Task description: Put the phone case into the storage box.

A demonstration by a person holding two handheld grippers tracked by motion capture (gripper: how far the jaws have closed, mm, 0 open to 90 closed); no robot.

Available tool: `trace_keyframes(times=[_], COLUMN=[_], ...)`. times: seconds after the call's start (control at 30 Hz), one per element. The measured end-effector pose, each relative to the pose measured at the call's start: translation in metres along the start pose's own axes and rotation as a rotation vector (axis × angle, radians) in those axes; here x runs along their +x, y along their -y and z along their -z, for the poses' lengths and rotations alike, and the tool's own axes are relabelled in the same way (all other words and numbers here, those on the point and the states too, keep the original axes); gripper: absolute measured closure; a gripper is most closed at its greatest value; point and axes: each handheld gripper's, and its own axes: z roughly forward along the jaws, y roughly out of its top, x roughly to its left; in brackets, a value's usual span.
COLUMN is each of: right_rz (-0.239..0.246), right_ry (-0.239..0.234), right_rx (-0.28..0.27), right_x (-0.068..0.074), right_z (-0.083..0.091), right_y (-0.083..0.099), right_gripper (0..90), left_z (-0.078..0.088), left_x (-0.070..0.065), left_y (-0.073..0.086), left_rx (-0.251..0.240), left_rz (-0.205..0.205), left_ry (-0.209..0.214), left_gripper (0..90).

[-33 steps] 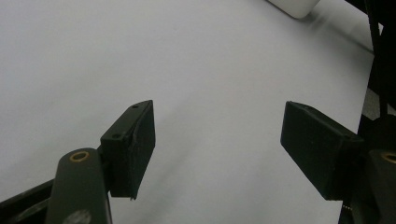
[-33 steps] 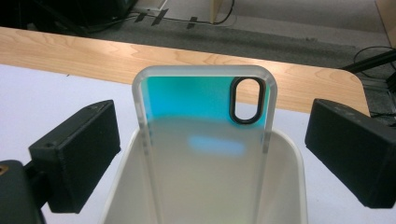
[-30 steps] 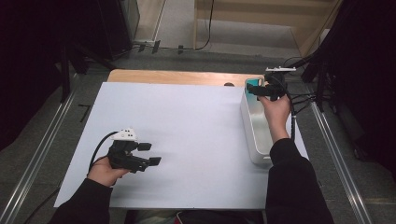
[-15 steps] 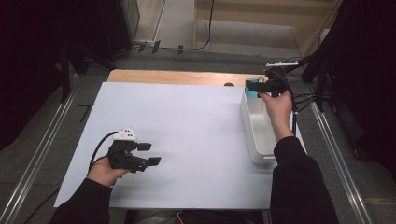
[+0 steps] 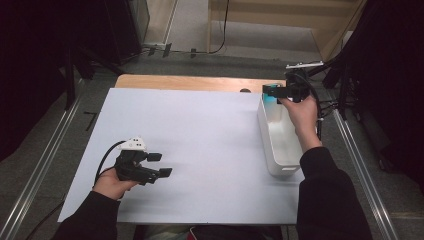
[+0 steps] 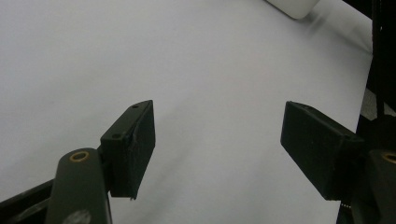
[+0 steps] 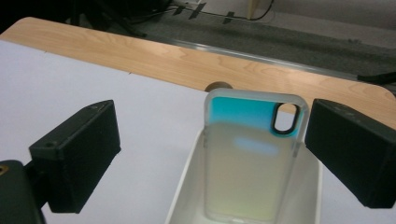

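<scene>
A translucent phone case [image 7: 247, 172], teal at the top with a black-ringed camera cut-out, stands upright against the far end wall of a white bin [image 7: 187, 196]. My right gripper [image 7: 212, 126] is open around it, with a wide gap on the left side and the right jaw close beside the case's edge. From above, the right gripper [image 5: 270, 92] hovers over the far end of the bin [image 5: 267, 132], where the case [image 5: 270, 99] is a teal patch. My left gripper [image 5: 160, 165] rests low over the white sheet at the near left, open [image 6: 217, 126] with nothing between its jaws.
A white sheet [image 5: 200, 130] covers the table, with a strip of bare wood [image 5: 190, 82] and a round hole [image 7: 216, 86] at the far edge. Metal rails run along both sides. Cables hang by the right hand. One bin corner [image 6: 292, 5] is visible past the left gripper.
My right hand has lifted slightly and shifted toward the far end of the bin. The left hand and its gripper have stayed where they were.
</scene>
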Motion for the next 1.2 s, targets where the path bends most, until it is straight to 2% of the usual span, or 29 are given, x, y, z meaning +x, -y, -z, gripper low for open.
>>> trace_keyframes(times=[0.13,0.47,0.53,0.7,0.73,0.83,0.93,1.03,1.2], right_rz=[0.004,0.053,0.054,0.072,0.075,0.092,0.098,0.13,0.142], right_ry=[-0.036,-0.084,-0.105,-0.133,-0.139,-0.157,-0.176,-0.186,-0.215], right_rx=[0.02,0.029,0.038,0.024,0.025,0.027,0.041,0.04,0.039], right_x=[0.003,0.01,0.012,0.016,0.018,0.023,0.03,0.036,0.045], right_z=[0.004,0.014,0.017,0.024,0.025,0.028,0.03,0.031,0.035], right_y=[0.001,0.002,0.003,0.006,0.007,0.011,0.015,0.018,0.02], right_gripper=[2.1,2.2,2.2,2.3,2.3,2.3,2.3,2.3,2.3], left_z=[0.0,0.0,0.0,0.001,0.001,0.002,0.003,0.003,0.003], left_x=[0.0,0.0,0.0,0.002,0.002,0.003,0.003,0.003,0.004], left_y=[0.0,0.0,0.0,-0.002,-0.001,-0.001,-0.001,-0.001,0.0], left_rx=[0.0,-0.01,-0.008,-0.001,-0.016,-0.02,-0.009,-0.006,-0.013], left_rz=[0.0,0.004,0.004,0.011,0.017,0.023,0.023,0.022,0.026], left_ry=[0.0,0.007,0.008,0.005,0.007,0.004,0.001,-0.001,0.003], left_gripper=[25.8,25.8,25.9,25.8,25.9,25.8,25.8,25.9,25.8])
